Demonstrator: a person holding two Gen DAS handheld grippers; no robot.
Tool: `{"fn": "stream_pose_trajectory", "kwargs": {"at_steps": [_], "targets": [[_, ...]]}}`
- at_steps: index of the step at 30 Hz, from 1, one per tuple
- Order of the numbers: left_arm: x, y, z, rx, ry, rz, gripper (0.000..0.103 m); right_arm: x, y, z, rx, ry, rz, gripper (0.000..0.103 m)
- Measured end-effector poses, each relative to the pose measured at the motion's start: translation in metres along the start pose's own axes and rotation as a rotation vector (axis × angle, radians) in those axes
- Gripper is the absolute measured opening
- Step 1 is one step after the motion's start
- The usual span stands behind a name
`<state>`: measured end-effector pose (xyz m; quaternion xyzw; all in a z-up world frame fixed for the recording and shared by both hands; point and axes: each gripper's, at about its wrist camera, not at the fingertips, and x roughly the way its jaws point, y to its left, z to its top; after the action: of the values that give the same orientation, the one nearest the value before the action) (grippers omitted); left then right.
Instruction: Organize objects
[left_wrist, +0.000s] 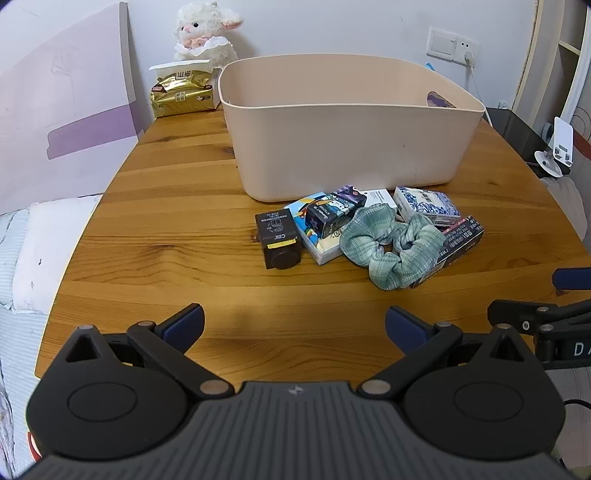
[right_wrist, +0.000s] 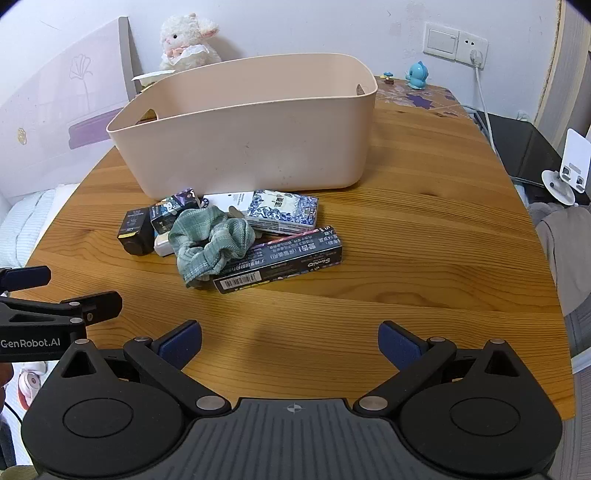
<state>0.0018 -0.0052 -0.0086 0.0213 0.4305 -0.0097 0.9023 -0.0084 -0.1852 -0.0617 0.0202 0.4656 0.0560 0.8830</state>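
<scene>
- Far left of the left wrist view: white bedding (left_wrist: 40, 254) lies beyond the rounded edge of the wooden table (left_wrist: 166, 229), and a lilac panel (left_wrist: 70, 110) leans against the wall.
- Upper left: a plush lamb (left_wrist: 205, 31) sits against the wall, with a gold tissue pack (left_wrist: 183, 94) just in front of it at the table's far edge.
- Bottom centre of that view: the left gripper (left_wrist: 294, 326) hangs low over bare wood near the table's front edge, its blue-padded fingers spread wide apart with nothing between them.
- Centre: a beige plastic storage bin (left_wrist: 347, 147) stands upright on the table, a handle cutout at each end; its floor is not visible from either camera.
- Just in front of the bin, a cluster of small items lies on the wood. A small black box with a yellow label (left_wrist: 277, 238) is at its left end, touching a flat colourful cartoon box (left_wrist: 314, 232) that carries a small dark illustrated box (left_wrist: 334, 212).
- A green plaid scrunchie (left_wrist: 391, 245) lies across the middle of the cluster, overlapping the items around it.
- Behind the scrunchie are a white card (left_wrist: 378, 195) and a blue-and-white patterned box (left_wrist: 424, 203); a long black box with a barcode (right_wrist: 280, 260) lies to the right, partly under the scrunchie.
- Bottom centre of the right wrist view: the right gripper (right_wrist: 290, 341) also hangs over bare wood, fingers wide apart, nothing held.
- Upper right of that view: a blue toy figure (right_wrist: 417, 75), then a wall socket (right_wrist: 456, 42) with a white cable.
- Far right: a white phone stand (right_wrist: 570, 168).
</scene>
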Motion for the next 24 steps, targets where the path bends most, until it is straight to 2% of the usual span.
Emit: {"fn": "stream_pose_trajectory", "kwargs": {"at_steps": [24], "targets": [[-0.0035,-0.0014,-0.0002,0.005,-0.001,-0.003,0.103,-0.0022,-0.0007,-0.0005,0.003,0.001,-0.003,0.103]]}}
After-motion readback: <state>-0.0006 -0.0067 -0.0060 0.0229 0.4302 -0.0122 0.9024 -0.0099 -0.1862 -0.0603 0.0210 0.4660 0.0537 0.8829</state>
